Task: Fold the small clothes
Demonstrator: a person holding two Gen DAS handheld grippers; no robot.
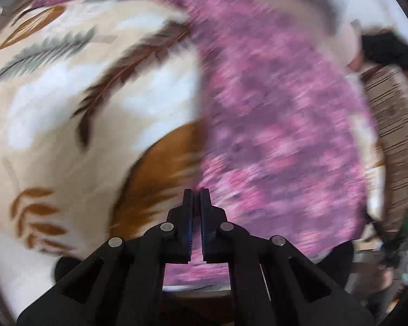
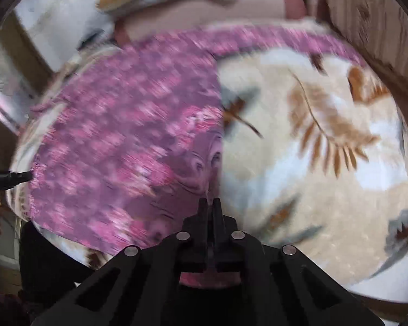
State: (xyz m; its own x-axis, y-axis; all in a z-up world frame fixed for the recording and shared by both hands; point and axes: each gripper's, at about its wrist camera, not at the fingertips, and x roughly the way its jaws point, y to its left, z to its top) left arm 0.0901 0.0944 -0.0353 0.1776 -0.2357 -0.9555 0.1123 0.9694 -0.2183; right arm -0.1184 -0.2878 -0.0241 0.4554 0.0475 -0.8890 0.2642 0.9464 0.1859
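Both views motion-blurred. Pink garment (image 1: 280, 125) lies spread on leaf-print blanket (image 1: 68, 114). Left claw (image 1: 196, 194) pinched together on the garment's near edge. Right claw (image 2: 210, 203) likewise clamped on the garment's near corner, blanket to its right.

Leaf-patterned cream blanket (image 1: 68, 125), striped cushion (image 1: 394, 141)
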